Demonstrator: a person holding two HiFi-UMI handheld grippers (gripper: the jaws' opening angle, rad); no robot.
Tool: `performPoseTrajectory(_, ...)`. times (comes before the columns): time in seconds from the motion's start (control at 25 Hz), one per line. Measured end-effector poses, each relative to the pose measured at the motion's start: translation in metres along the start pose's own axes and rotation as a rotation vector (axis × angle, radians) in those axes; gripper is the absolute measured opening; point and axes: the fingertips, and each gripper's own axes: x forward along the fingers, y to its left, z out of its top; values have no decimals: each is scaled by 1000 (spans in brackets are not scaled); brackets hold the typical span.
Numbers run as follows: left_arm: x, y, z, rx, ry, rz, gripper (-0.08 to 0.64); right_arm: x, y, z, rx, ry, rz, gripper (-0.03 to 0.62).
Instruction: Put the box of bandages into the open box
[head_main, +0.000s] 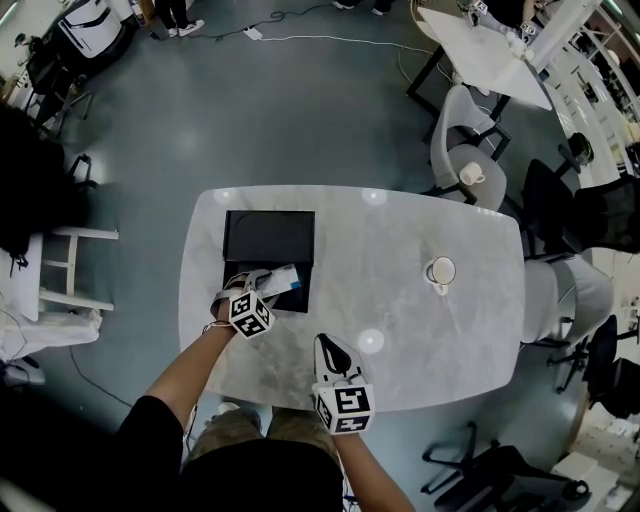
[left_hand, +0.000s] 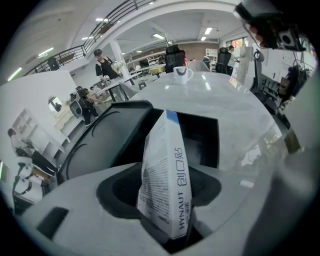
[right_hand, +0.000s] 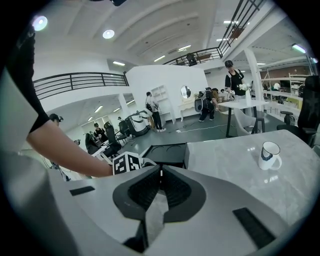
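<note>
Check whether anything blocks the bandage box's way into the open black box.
Nothing visible does. The bandage box stands between the left tongs, leaning over the dark cavity of the open box. No other thing shows between them.

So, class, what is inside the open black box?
The open black box shows only dark, bare-looking lining; the bandage box, between the left tongs, tilts over its near-right part and hides what lies beneath.

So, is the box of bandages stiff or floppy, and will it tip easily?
The box of bandages looks like thin printed carton with sharp edges: probably stiff, light, yet crushable. It is narrow and tilted over the open box, so it likely topples.
</note>
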Motion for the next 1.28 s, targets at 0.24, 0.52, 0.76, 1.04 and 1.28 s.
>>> performPoseTrajectory(0.24, -7, 13, -3, -209, -52, -22, 282, 7, 3, 4, -3, -6, 13, 17)
performPoseTrajectory(0.52, -21, 15, -23, -247, -22, -39, 304, 5, 15, 5, -5, -14, 39, 17)
performPoseTrajectory(0.76, -36, 11, -31, -271, -24, -51, 322, 0, 19, 2, 8, -27, 34, 17)
performPoseTrajectory(1.04, -57, 11, -27, -315, -84, -15, 327, -17, 12, 3, 26, -67, -16, 17)
performPoseTrajectory(1.28, -104, -9, -14, -323, -182, 13, 327, -51, 28, 10, -8, -117, -51, 17)
